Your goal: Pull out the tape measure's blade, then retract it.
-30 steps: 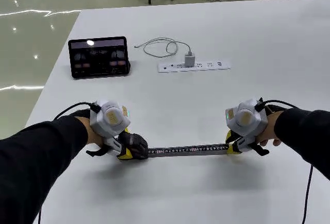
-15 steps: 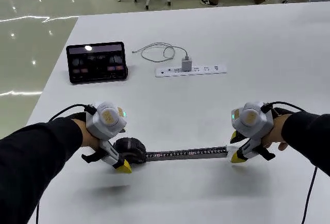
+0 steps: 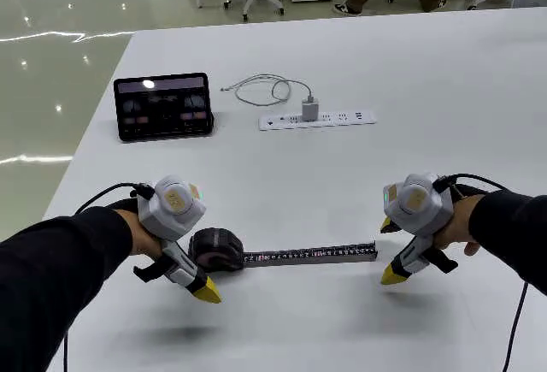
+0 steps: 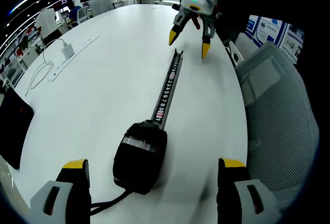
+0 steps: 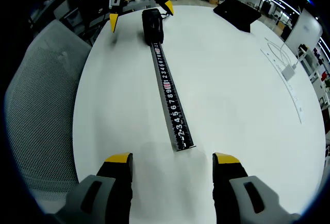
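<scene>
The tape measure [image 3: 215,248] lies near-left on the white table [image 3: 359,56], its blade [image 3: 309,255] run out flat to the right. A second ago I had the case and the blade tip pinched. Now both tongs are spread and backed off, touching nothing: left gripper [image 4: 153,166] behind the case, right gripper [image 5: 170,158] just short of the tip. The pull-out looks done; retraction remains.

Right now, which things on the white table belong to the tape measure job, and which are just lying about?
For the job: round black tape measure case; its dark numbered blade, pulled out flat; left gripper and right gripper, jaws open, holding nothing.

Lying about: black tablet with lit screen; white power strip; white charger with looped white cable.
</scene>
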{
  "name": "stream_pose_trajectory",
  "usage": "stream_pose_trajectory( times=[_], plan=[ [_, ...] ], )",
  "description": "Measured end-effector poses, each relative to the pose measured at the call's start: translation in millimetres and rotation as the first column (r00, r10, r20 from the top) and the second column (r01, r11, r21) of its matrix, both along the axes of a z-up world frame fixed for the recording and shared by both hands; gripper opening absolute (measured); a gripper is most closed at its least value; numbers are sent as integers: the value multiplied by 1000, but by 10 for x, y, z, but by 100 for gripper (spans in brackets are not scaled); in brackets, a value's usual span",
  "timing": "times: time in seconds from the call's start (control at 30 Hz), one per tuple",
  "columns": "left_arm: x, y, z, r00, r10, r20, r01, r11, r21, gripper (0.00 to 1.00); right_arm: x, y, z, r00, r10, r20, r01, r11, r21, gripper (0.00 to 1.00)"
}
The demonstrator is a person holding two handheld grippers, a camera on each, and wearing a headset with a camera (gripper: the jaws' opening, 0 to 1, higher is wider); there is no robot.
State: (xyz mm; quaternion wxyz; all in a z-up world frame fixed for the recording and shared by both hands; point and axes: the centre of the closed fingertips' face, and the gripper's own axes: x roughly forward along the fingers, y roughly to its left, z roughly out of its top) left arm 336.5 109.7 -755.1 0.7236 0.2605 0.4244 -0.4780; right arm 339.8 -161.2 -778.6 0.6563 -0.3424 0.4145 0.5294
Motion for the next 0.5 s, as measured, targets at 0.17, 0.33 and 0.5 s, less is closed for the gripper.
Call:
stream_pose_trajectory(
  times=[0.17, 0.33, 0.5],
  plan=[
    [42, 37, 49, 998, 60, 34, -59, 998, -39, 100, 1, -7, 41, 999, -40, 33, 39, 998, 39, 65],
    [108, 118, 148, 987, 142, 72, -133, 985, -110, 100, -29, -77, 66, 995, -91, 38, 89, 994, 61, 70],
    [94, 212, 223, 965, 239, 105, -220, 961, -168, 100, 3, -186, 146, 981, -179, 79, 168, 978, 124, 71]
  ],
)
